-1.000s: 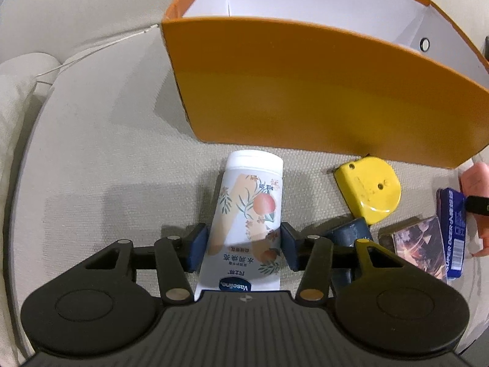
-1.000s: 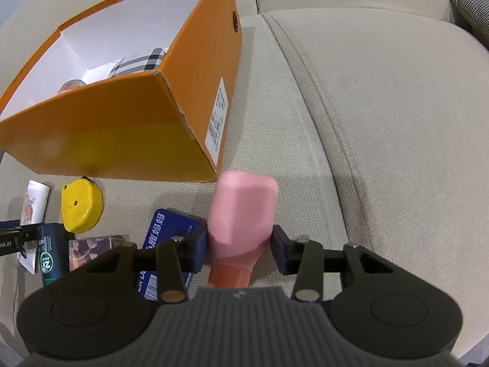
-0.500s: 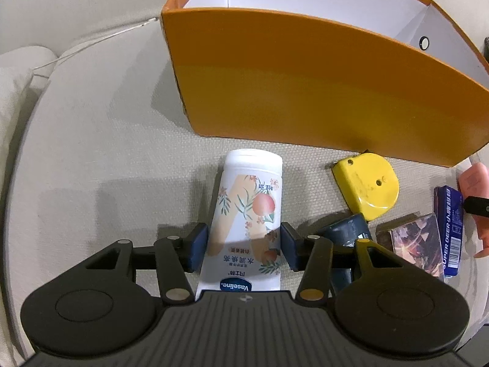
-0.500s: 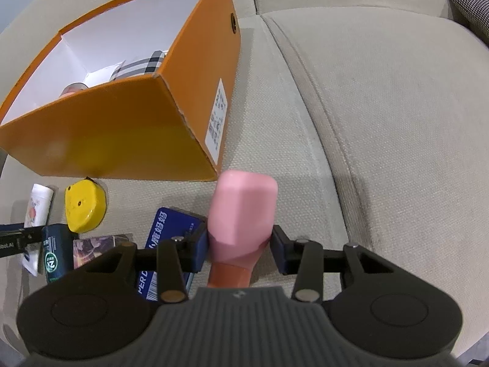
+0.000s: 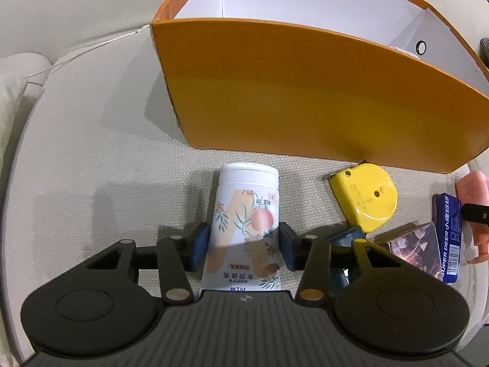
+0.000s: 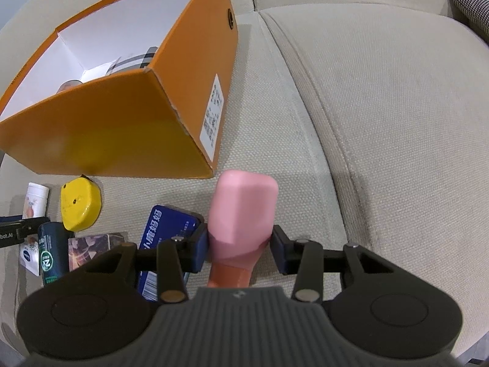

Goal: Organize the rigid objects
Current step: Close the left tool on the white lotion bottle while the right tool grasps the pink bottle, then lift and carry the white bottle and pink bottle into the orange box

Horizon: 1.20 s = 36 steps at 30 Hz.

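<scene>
Orange box (image 6: pixel 101 134) on sofa: checked item (image 6: pixel 143 58) inside, rest hidden. Left gripper (image 5: pixel 244 246) clamps lotion tube (image 5: pixel 247 214); right gripper (image 6: pixel 241 247) clamps pink bottle (image 6: pixel 243 211), both just before box.

The orange box (image 5: pixel 305 91) hides most of its contents behind its near wall; only a checked edge (image 6: pixel 146 58) and a pinkish round top (image 6: pixel 68 85) show. The white bottle (image 5: pixel 244 229) runs under the left gripper body. The label (image 6: pixel 214 113) print is too small to read.
</scene>
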Available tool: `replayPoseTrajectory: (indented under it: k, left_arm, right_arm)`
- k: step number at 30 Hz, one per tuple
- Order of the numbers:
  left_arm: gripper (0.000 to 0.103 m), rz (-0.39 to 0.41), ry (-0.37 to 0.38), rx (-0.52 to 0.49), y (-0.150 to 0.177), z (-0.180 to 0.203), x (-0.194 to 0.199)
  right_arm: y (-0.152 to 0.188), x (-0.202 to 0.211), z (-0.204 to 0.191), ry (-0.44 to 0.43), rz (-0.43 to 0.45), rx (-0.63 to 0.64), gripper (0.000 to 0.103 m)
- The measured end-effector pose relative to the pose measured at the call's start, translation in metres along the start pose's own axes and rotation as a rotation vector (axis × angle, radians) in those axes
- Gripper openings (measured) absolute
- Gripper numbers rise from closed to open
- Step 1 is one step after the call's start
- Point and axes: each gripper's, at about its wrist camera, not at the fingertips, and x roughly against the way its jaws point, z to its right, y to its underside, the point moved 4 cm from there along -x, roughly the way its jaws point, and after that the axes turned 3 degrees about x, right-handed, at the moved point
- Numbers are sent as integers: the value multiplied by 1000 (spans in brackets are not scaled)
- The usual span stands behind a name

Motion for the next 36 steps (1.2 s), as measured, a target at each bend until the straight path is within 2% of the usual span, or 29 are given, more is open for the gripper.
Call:
replayPoseTrajectory:
  k: [6,19,23,29,36]
  left_arm:
    - [54,26,-18,4,3,2,11]
    - [54,46,20,38,12,5,45]
    - [54,73,68,45,15,7,57]
    - [54,150,161,59,8,17,99]
    - [54,254,243,84,-36,26,143]
  right_arm:
    - [1,4,5,-21,17,-33,45]
    - [4,27,12,-86,55,-100,45]
    - [8,40,8,-116,78,-105,45]
    - [12,71,-6,-189,131,-93,45]
    - [-35,128,-42,-309,277,-59,45]
